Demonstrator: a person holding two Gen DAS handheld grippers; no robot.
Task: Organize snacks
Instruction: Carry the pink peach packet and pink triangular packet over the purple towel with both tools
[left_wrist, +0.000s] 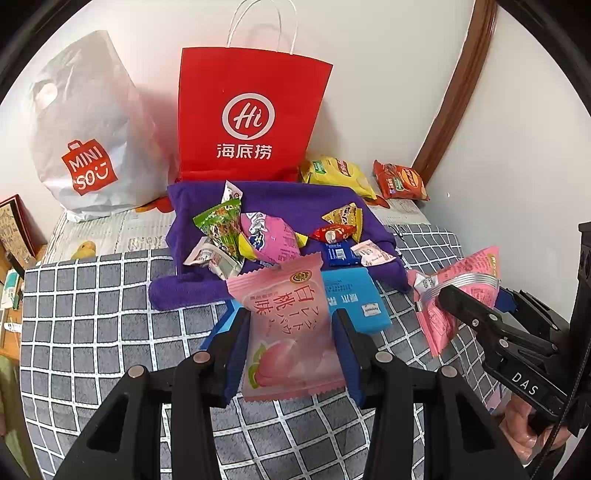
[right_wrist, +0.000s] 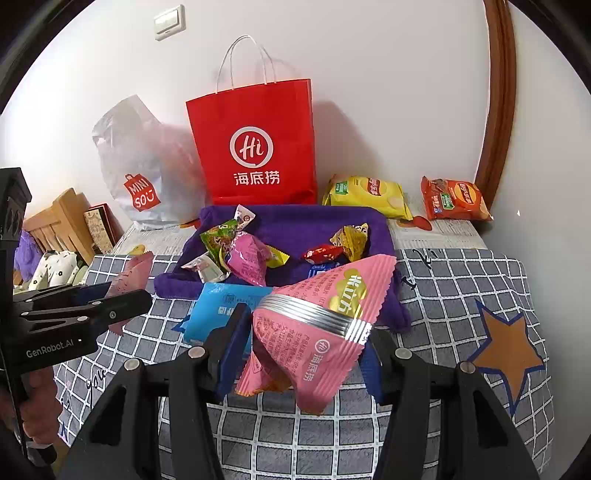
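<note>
My left gripper (left_wrist: 290, 332) is shut on a pale pink peach snack packet (left_wrist: 288, 328) and holds it above the checked cloth. My right gripper (right_wrist: 306, 339) is shut on a pink pyramid snack bag with a silver band (right_wrist: 314, 332); that bag also shows in the left wrist view (left_wrist: 458, 295). A purple towel (left_wrist: 295, 206) beyond both holds several small snacks: a green packet (left_wrist: 218, 225), a pink packet (left_wrist: 271, 236), a red candy (left_wrist: 332, 233). A blue packet (left_wrist: 351, 295) lies at the towel's front edge.
A red paper bag (left_wrist: 251, 110) and a white Miniso bag (left_wrist: 85, 129) stand against the wall. A yellow chip bag (left_wrist: 336, 173) and an orange chip bag (left_wrist: 400, 181) lie at the back right. A grey checked cloth (left_wrist: 92, 314) covers the surface.
</note>
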